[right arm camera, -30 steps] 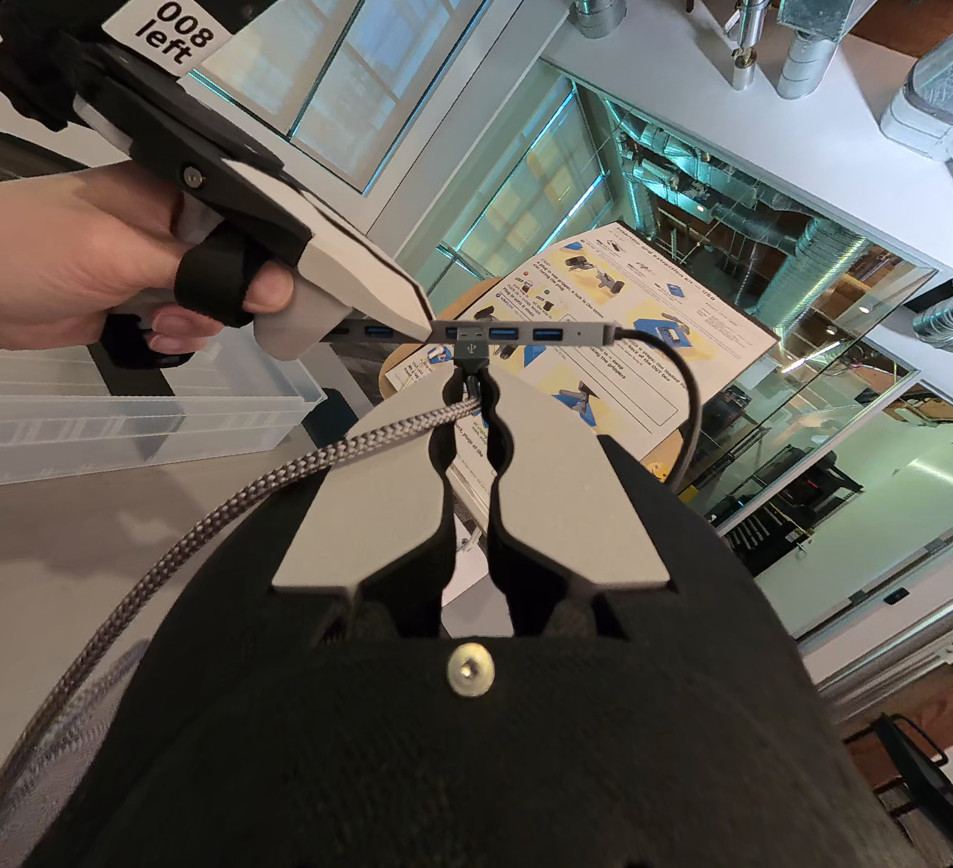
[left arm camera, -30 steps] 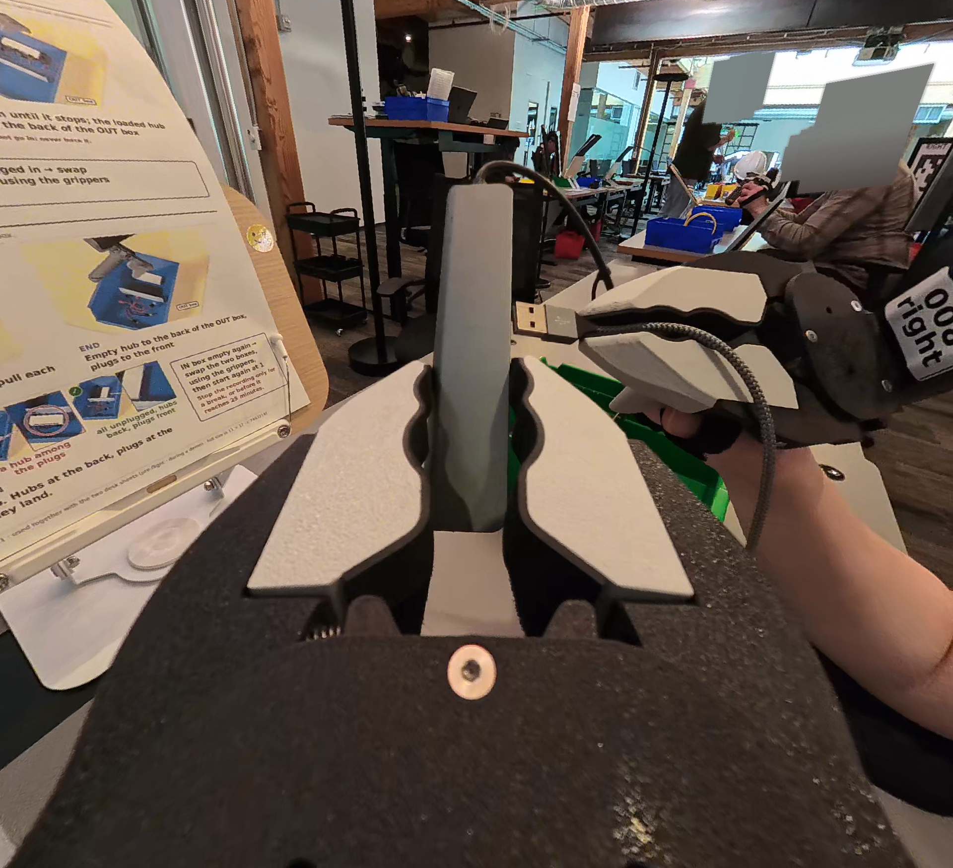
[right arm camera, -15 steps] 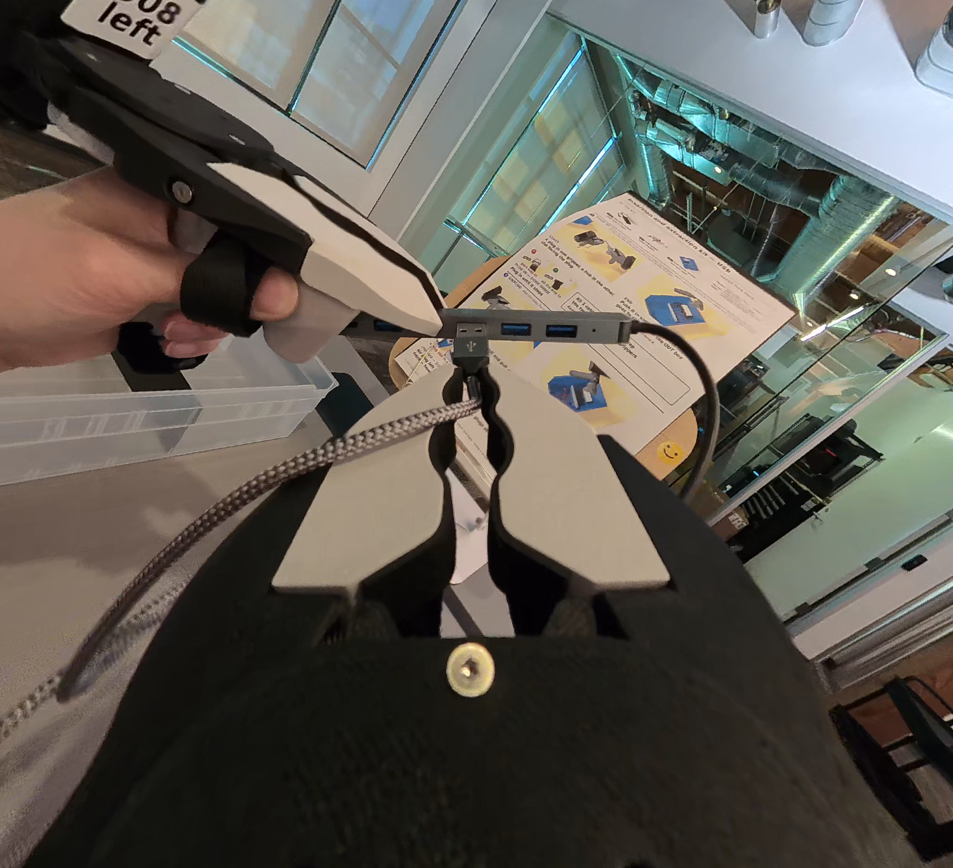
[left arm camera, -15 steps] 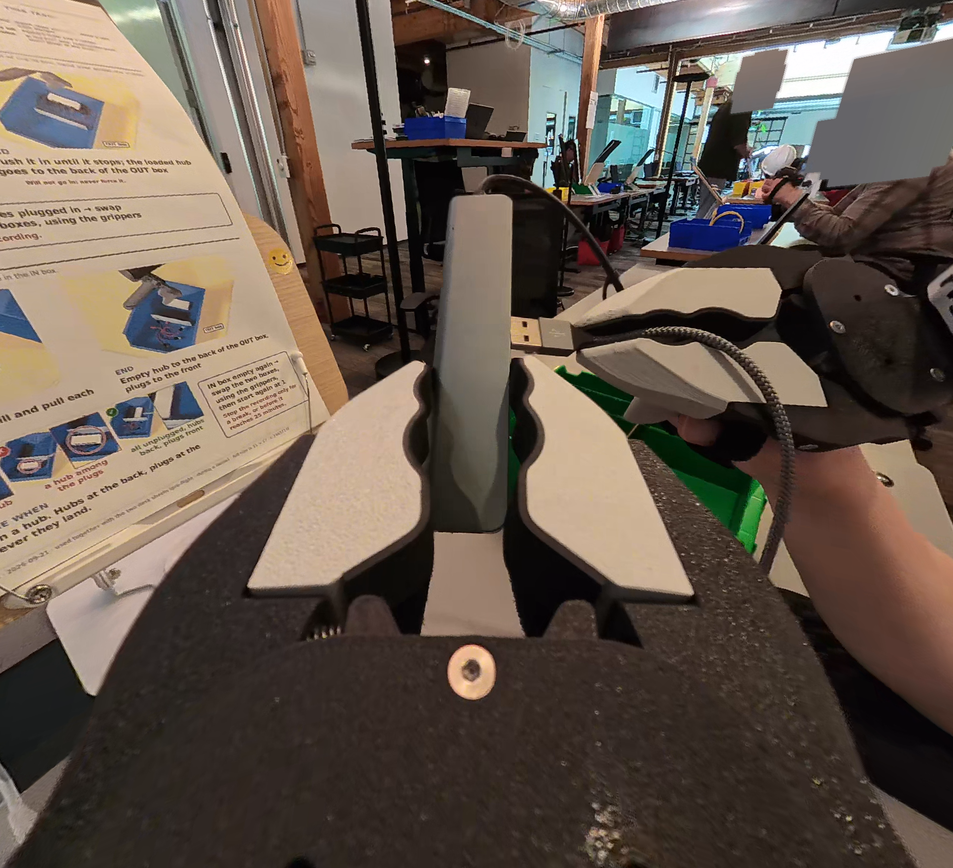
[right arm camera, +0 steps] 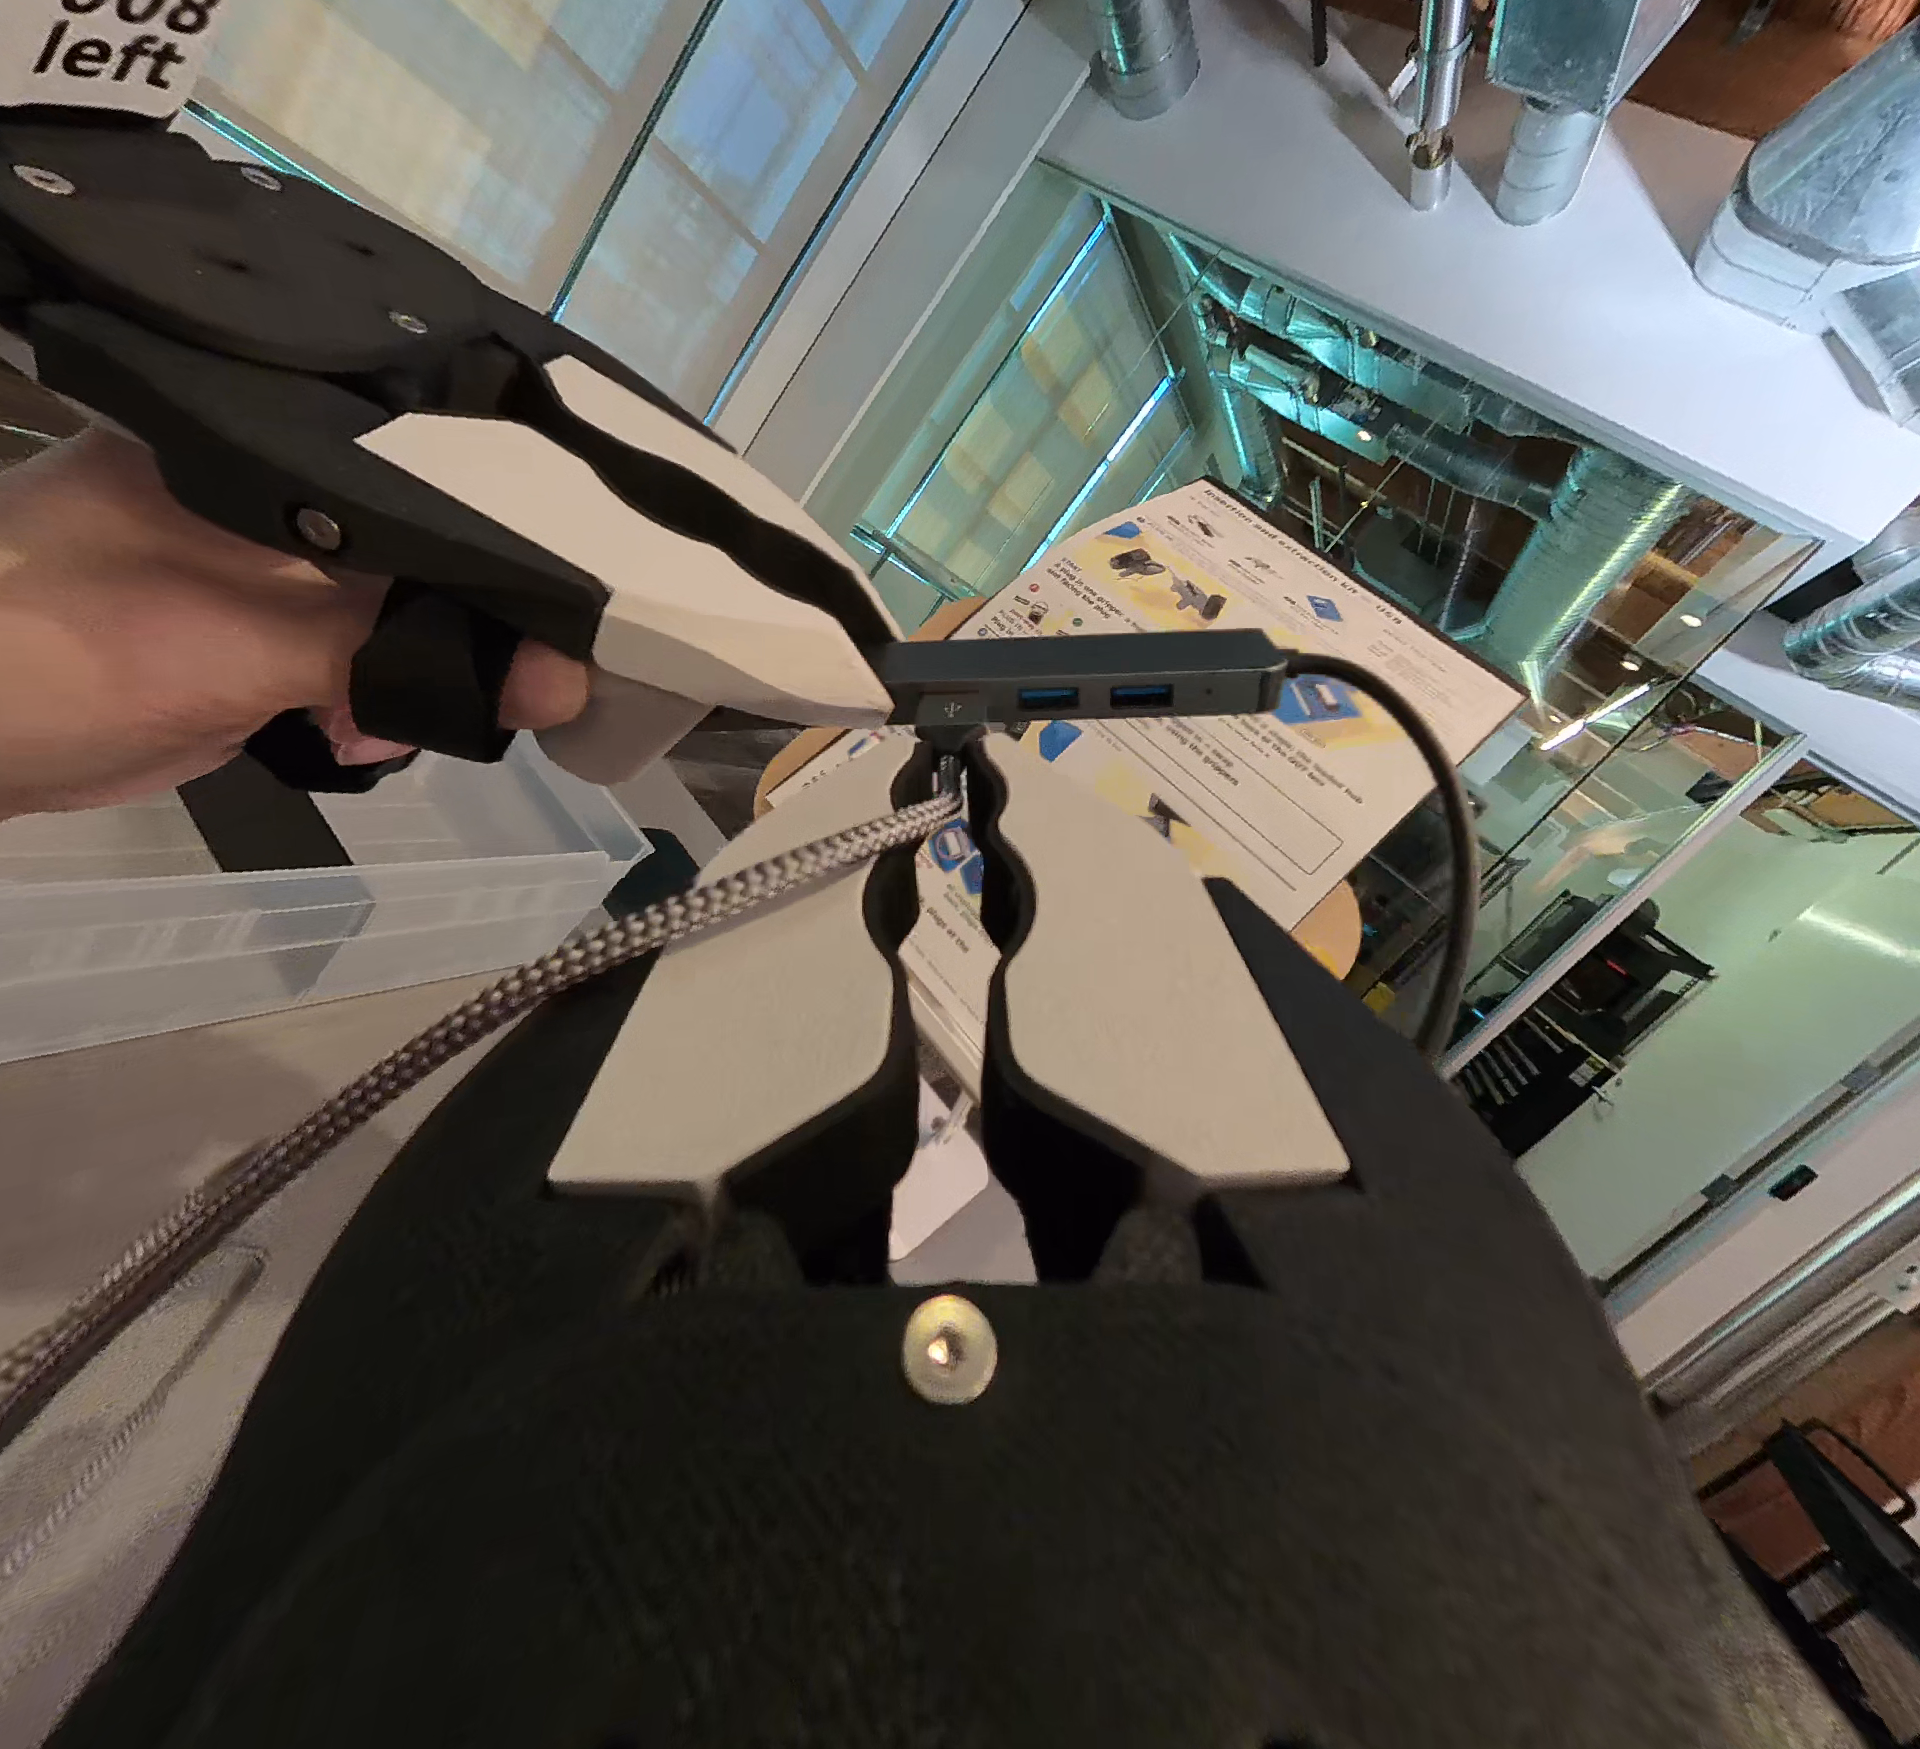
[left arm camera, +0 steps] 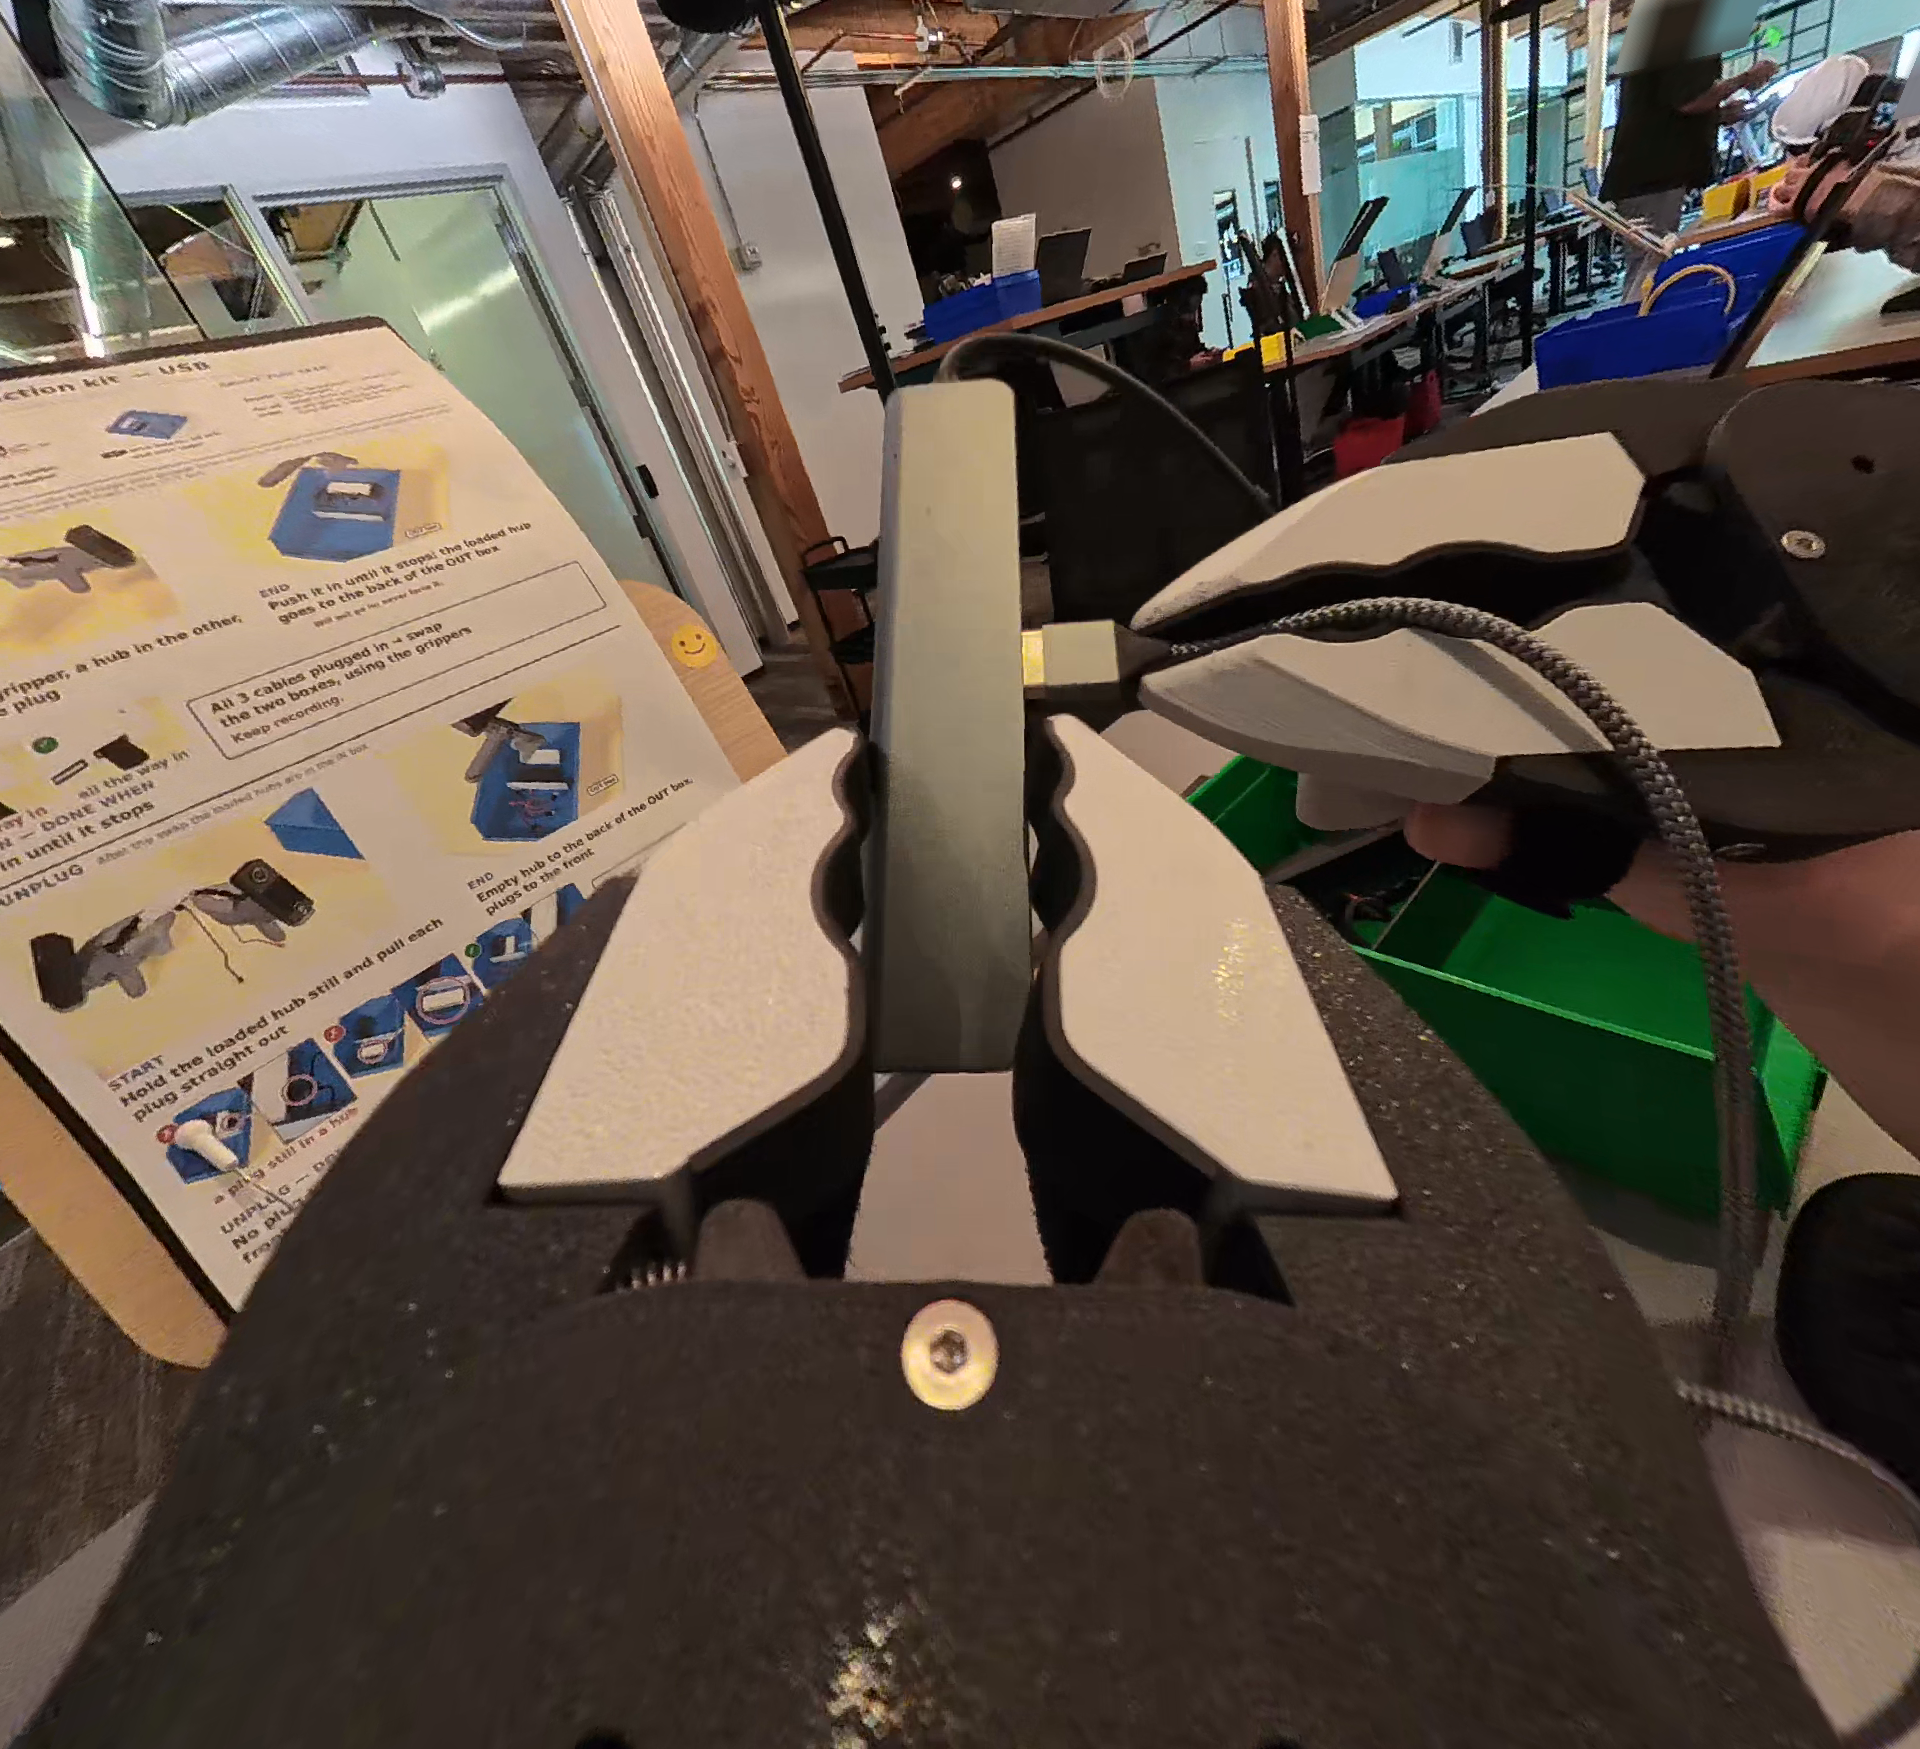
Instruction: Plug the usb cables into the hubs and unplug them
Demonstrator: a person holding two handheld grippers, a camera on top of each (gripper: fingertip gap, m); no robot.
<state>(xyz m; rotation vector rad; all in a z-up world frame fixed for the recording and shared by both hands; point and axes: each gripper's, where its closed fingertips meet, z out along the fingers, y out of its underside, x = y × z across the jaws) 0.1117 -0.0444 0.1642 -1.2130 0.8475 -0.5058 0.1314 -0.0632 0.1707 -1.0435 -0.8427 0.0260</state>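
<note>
My left gripper [left arm camera: 948, 743] is shut on a grey USB hub [left arm camera: 945, 619] and holds it upright in the air. The hub's black lead [left arm camera: 1122, 380] runs off its far end. My right gripper [right arm camera: 954, 752] is shut on a USB plug [left arm camera: 1070, 669] with a braided grey cable [right arm camera: 499, 1003]. The plug's metal tip sits in the hub's side port nearest the left gripper's fingers. In the right wrist view the hub [right arm camera: 1081, 665] lies across the frame with two empty blue ports [right arm camera: 1096, 697] to the right of the plug [right arm camera: 948, 712].
An instruction board [left arm camera: 312, 660] stands at the left. A green bin [left arm camera: 1558, 1003] sits below the right gripper. A clear plastic box [right arm camera: 260, 910] lies on the table. A black pole [left arm camera: 821, 172] rises behind the hub. People work at desks far back. The grippers are tip to tip, or close to it.
The plug has moved left into the hub's side port, with little metal still showing. Both grippers have lifted and tilted, so the views show more ceiling.
</note>
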